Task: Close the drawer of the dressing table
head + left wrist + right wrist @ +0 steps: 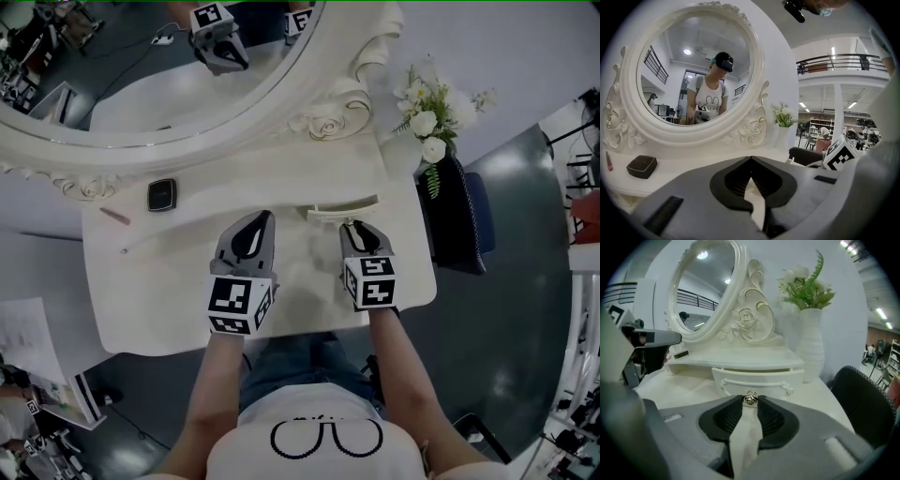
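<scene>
One white dressing table (150, 319). One round white-framed mirror (693, 70). One small white drawer (740, 378). One shiny metal knob (750, 399). One white vase of flowers (811, 348). One flat black box (641, 166).

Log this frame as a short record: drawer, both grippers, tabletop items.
drawer: small white drawer, pulled partly out
right gripper: shut on the drawer's round silver knob
left gripper: shut, empty, over the white tabletop
other items: black square case, white vase of flowers
</scene>
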Motion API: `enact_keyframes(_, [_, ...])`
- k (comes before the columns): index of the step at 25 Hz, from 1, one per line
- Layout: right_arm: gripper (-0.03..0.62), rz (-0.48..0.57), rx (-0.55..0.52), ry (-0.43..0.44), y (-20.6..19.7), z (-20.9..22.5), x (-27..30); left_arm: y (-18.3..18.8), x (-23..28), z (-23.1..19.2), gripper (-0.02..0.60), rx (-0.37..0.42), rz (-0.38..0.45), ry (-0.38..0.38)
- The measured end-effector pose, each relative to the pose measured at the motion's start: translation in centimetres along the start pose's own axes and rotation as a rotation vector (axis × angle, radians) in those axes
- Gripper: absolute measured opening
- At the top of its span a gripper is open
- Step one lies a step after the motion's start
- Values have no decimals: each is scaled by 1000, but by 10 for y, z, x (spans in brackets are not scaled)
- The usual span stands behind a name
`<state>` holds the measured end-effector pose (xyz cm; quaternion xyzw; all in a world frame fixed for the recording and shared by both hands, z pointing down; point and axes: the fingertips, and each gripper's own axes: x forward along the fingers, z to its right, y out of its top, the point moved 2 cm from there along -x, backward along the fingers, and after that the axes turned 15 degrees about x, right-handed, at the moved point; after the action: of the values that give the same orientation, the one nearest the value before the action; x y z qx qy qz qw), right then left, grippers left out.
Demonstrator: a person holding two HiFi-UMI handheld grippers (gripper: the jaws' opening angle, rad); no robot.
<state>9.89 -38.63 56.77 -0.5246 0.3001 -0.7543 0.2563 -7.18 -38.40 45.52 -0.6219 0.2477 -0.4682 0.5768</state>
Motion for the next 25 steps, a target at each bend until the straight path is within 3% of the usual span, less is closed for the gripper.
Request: enact_keyframes(25, [104, -30, -9, 0, 23, 4, 41, 7, 3, -13, -2, 5, 5, 27])
